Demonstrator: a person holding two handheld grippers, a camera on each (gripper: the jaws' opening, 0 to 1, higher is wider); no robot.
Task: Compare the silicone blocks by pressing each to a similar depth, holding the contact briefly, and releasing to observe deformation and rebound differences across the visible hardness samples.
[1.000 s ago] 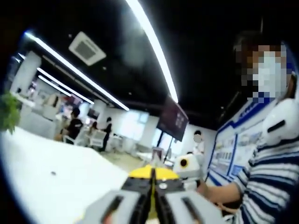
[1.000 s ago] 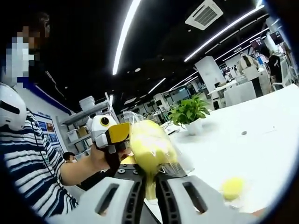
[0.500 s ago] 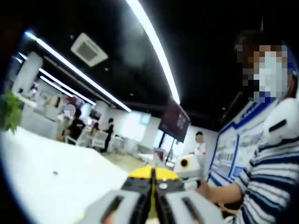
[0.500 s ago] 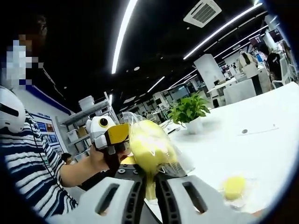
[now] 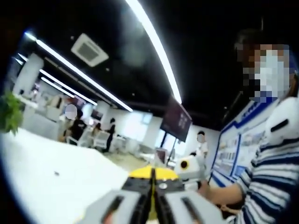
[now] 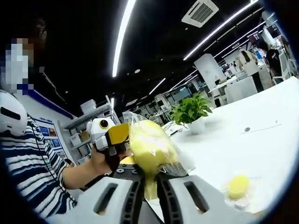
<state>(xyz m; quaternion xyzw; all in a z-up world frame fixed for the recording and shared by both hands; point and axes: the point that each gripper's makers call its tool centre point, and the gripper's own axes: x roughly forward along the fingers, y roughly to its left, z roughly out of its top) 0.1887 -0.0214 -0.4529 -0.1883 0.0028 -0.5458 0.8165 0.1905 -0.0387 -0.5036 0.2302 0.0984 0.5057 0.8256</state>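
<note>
Right gripper fingers pinching one bagged yellow block, second block on table

Left tool pinching yellow block, above white table.

White table lies open (potted plant far, yellow block near)
</note>
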